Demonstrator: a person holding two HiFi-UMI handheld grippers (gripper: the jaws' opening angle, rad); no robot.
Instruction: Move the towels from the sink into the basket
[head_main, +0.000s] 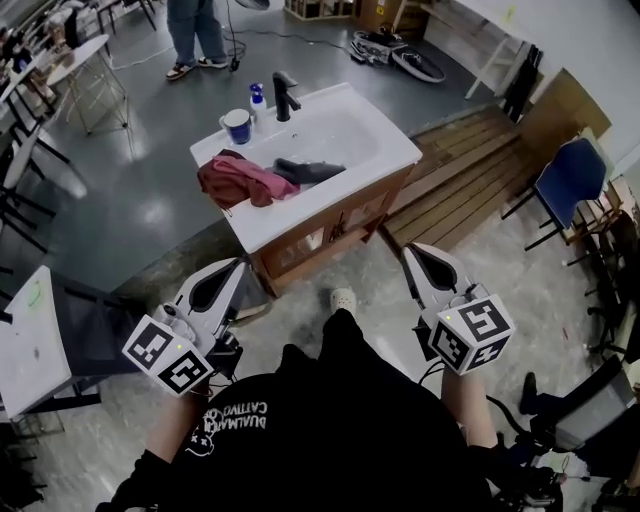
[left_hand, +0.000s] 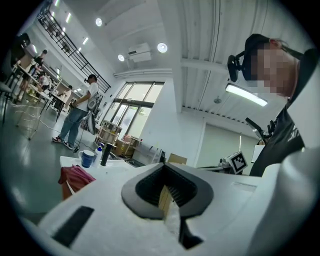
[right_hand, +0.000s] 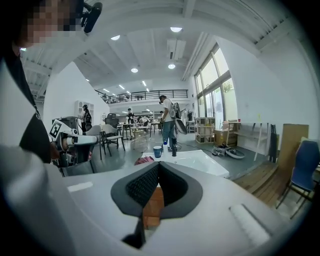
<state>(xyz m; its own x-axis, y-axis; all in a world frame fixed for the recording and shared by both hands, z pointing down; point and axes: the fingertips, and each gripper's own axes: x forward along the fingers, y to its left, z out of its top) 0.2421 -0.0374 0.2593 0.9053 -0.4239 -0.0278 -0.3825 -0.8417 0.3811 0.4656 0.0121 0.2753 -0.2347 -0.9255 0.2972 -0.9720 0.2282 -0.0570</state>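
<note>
A white sink (head_main: 350, 135) sits on a wooden cabinet ahead of me. A red towel (head_main: 238, 180) hangs over its front left rim, and a dark grey towel (head_main: 308, 170) lies in the basin beside it. Both grippers are held short of the cabinet, pointing toward it. My left gripper (head_main: 236, 264) is shut and empty, and so is my right gripper (head_main: 410, 250). In the left gripper view the red towel (left_hand: 75, 176) shows beyond the closed jaws. The right gripper view shows the sink (right_hand: 195, 160) and the red towel (right_hand: 144, 160) ahead. No basket is in view.
A blue mug (head_main: 238, 125), a soap bottle (head_main: 257, 97) and a black faucet (head_main: 285, 95) stand on the sink's back rim. A person (head_main: 195, 30) stands beyond it. A wooden platform (head_main: 470, 170) and a blue chair (head_main: 570, 175) are at right, a white table (head_main: 30, 340) at left.
</note>
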